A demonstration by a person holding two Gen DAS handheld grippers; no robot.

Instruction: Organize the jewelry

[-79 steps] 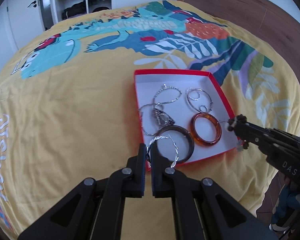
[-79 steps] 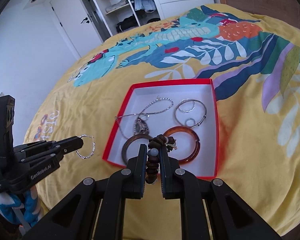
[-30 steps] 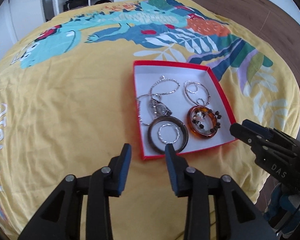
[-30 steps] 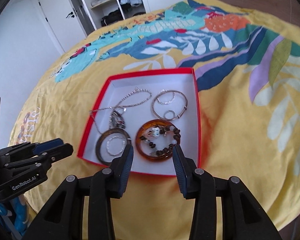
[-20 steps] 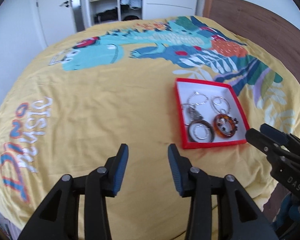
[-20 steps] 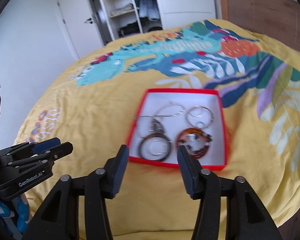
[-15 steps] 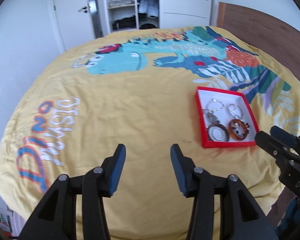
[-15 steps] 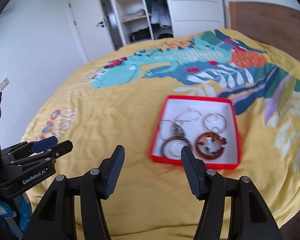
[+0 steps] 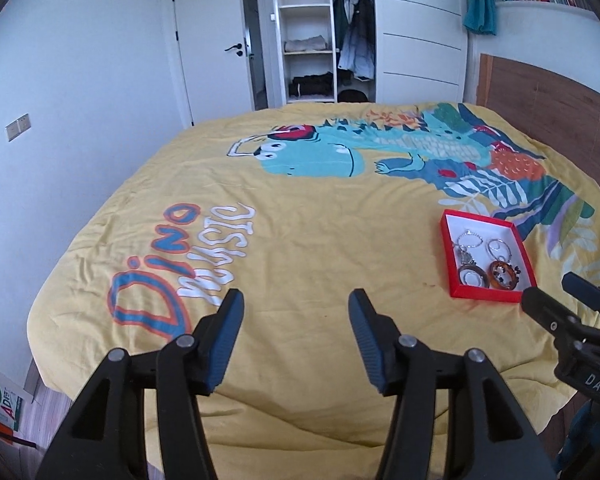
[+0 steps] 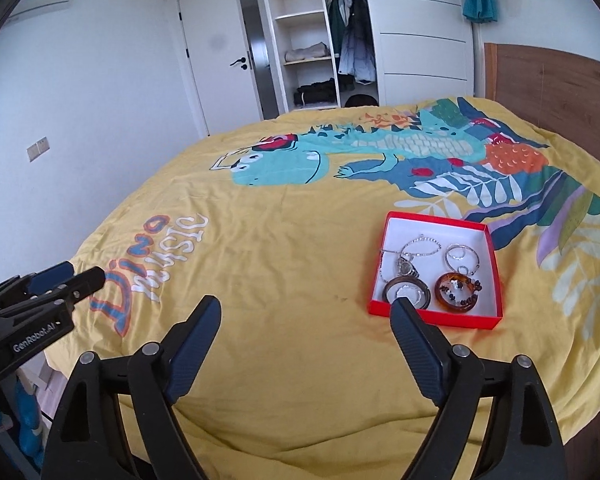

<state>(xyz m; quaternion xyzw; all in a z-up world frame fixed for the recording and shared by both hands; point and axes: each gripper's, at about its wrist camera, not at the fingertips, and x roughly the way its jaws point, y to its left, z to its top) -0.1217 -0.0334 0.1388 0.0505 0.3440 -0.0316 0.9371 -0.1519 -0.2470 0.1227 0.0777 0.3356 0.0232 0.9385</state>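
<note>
Both spread empty, left hand-held gripper (image 9: 296, 304) and right hand-held gripper (image 10: 306, 312); red box (image 10: 494, 276) jewelry too small to distinguish.

both grippers hang level, side by side: left gripper (image 9: 296, 306) and right gripper (image 10: 306, 314), jaws spread wide, holding nothing.

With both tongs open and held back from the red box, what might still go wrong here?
1. The red box has no lid and sits on a soft, wrinkled yellow bedspread; pressing on the bed nearby might tip it.
2. The beaded bracelet lies across the amber bangle, so it may slide off.
3. The necklace chain lies loosely looped beside the silver hoops and may tangle with them.
</note>
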